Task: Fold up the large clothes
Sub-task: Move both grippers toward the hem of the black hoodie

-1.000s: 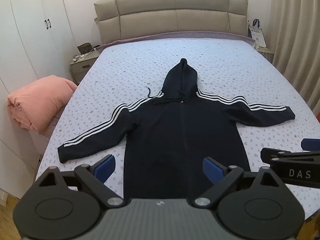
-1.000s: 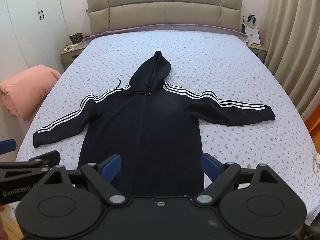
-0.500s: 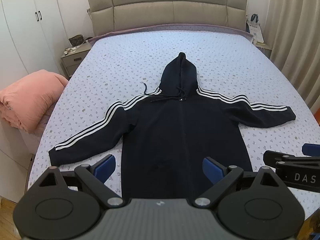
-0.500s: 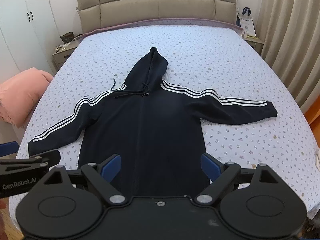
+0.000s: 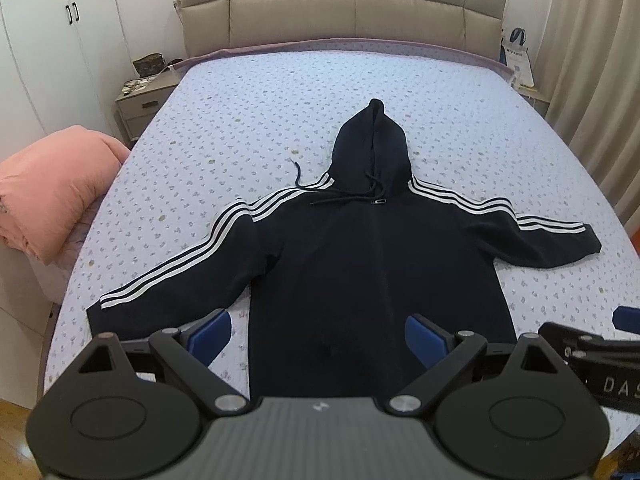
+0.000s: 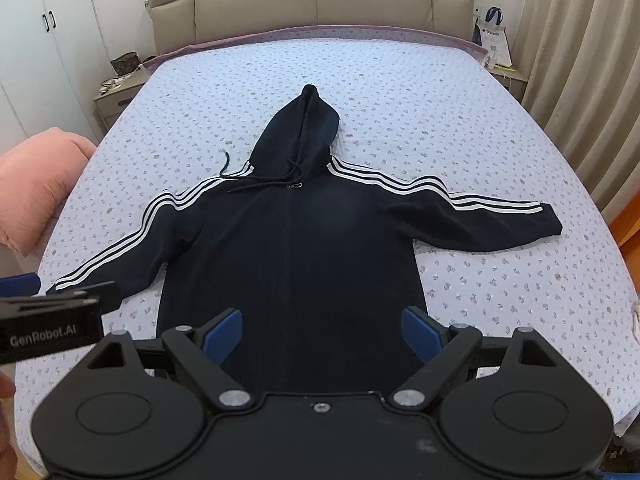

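Note:
A dark navy hoodie (image 5: 360,264) (image 6: 292,248) with white sleeve stripes lies flat, front up, on the bed, both sleeves spread and the hood pointing at the headboard. My left gripper (image 5: 318,336) hangs open above the hem, nothing between its blue pads. My right gripper (image 6: 320,332) is open too, over the hem near the foot of the bed, and holds nothing. The hoodie's bottom edge is hidden behind both gripper bodies. Each gripper shows at the edge of the other's view.
The bed (image 5: 240,132) has a pale dotted sheet and a beige padded headboard (image 5: 344,4). A pink folded duvet (image 5: 52,184) sits at the left side. A nightstand (image 5: 144,100) stands at the back left, curtains (image 6: 580,60) hang at the right.
Both grippers have moved forward and slightly higher, so the hoodie sits lower and more centred in each view. Both stay open. The hoodie has not moved.

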Action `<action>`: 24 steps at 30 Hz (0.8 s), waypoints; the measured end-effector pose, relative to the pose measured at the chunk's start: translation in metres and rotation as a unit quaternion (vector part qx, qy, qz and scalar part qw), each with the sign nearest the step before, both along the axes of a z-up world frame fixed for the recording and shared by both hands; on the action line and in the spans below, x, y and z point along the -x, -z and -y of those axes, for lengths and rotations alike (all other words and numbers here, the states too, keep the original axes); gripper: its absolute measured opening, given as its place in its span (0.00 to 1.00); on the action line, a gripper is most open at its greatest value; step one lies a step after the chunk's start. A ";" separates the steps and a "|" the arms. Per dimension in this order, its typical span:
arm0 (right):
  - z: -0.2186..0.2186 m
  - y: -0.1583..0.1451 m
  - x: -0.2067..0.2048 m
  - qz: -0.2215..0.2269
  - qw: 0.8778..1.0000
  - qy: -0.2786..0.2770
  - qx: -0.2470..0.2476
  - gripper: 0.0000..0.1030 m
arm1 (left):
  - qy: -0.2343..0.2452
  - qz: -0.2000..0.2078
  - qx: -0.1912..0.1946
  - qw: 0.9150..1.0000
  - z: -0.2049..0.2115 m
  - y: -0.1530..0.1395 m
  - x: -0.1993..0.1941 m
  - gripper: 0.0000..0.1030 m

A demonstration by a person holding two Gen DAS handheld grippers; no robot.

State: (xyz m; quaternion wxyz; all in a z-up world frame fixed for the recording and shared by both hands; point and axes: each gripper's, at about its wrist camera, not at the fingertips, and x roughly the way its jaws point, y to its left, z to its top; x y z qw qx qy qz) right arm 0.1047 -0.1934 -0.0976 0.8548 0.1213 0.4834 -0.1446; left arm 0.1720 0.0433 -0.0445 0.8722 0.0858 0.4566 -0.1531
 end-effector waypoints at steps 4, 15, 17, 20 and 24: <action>-0.002 0.002 -0.003 -0.009 1.000 0.010 0.004 0.99 | 0.012 -0.012 0.006 1.000 0.004 0.008 -0.011 0.93; 0.024 0.006 0.009 -0.005 0.997 0.076 -0.005 0.99 | 0.059 -0.027 -0.006 0.998 0.040 0.025 -0.014 0.93; 0.031 0.010 0.008 -0.005 0.997 0.077 -0.011 0.99 | 0.062 -0.025 -0.011 0.998 0.046 0.026 -0.012 0.93; 0.041 0.015 0.003 -0.003 0.997 0.074 -0.024 0.99 | 0.058 -0.023 -0.018 0.998 0.053 0.026 -0.009 0.93; 0.057 0.018 -0.005 0.002 0.997 0.063 -0.038 0.99 | 0.037 -0.023 -0.029 0.999 0.060 0.024 -0.008 0.93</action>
